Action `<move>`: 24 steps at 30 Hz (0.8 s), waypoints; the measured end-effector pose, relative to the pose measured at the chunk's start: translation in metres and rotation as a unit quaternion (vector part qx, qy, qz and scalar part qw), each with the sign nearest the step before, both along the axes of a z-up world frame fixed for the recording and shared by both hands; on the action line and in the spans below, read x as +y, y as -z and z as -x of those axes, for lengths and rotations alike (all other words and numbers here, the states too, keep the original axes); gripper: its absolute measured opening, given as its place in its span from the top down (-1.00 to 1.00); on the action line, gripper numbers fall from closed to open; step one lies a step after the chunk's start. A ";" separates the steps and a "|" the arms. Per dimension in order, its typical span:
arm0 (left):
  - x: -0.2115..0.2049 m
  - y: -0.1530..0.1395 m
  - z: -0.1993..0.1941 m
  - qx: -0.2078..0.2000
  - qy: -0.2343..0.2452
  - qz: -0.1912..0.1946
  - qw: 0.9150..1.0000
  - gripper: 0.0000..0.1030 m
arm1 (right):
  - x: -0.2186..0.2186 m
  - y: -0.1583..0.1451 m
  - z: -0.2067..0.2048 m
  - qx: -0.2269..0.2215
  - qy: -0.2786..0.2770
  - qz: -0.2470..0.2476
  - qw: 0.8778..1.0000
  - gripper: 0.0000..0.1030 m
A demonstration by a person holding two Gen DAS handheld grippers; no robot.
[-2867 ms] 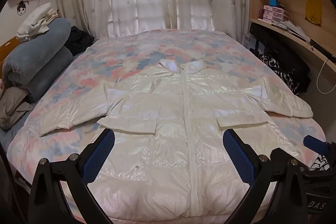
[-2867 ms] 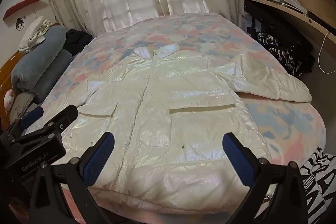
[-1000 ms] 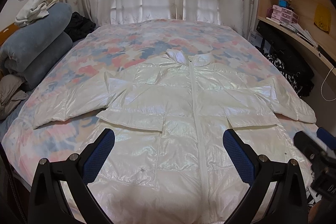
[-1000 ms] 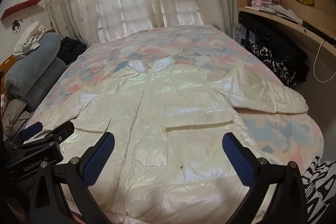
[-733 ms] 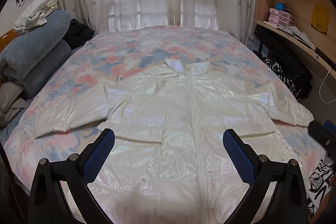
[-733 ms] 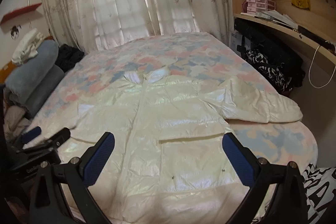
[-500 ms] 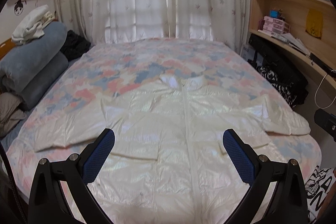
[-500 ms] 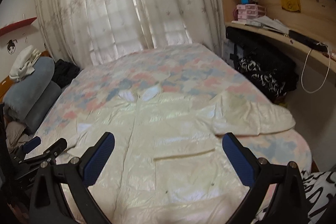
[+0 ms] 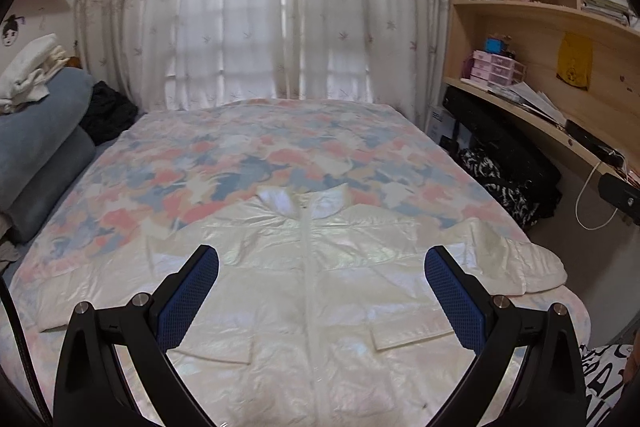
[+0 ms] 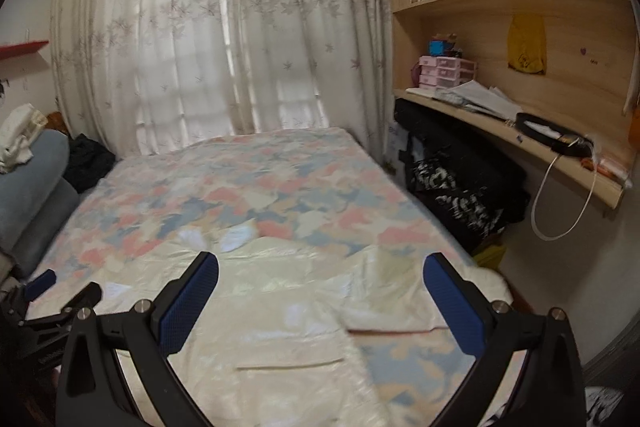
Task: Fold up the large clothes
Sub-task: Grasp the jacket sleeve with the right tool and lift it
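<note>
A shiny cream puffer jacket point(image 9: 312, 291) lies flat and face up on the bed, zipped, collar toward the window, both sleeves spread out. Its right sleeve point(image 9: 520, 263) reaches the bed's right edge. My left gripper point(image 9: 320, 291) hangs open above the jacket's middle, holding nothing. In the right wrist view the jacket point(image 10: 288, 307) fills the lower part, and my right gripper point(image 10: 320, 291) is open above its right half, empty. The left gripper point(image 10: 52, 303) shows at that view's lower left edge. Part of the right gripper point(image 9: 618, 193) shows at the left view's right edge.
The bed point(image 9: 260, 147) has a pink, blue and cream patterned cover. Rolled grey bedding point(image 9: 36, 147) with white clothes on top lies at the left. A wooden shelf and desk point(image 9: 540, 107) run along the right, with black bags point(image 9: 504, 163) below. Curtains point(image 9: 260, 19) hang behind.
Both grippers have risen and tilted up from the jacket's hem, so more of the curtains and shelves shows. Both stay open and empty. The jacket has not moved.
</note>
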State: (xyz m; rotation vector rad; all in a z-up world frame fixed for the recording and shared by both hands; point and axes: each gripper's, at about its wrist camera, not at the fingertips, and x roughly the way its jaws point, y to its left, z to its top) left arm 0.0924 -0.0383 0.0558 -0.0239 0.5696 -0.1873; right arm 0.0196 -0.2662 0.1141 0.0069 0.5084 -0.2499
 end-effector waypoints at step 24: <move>-0.134 0.152 -0.152 0.126 0.044 -0.030 0.991 -0.98 | -0.263 0.196 -0.090 0.165 0.192 -0.250 0.934 -0.44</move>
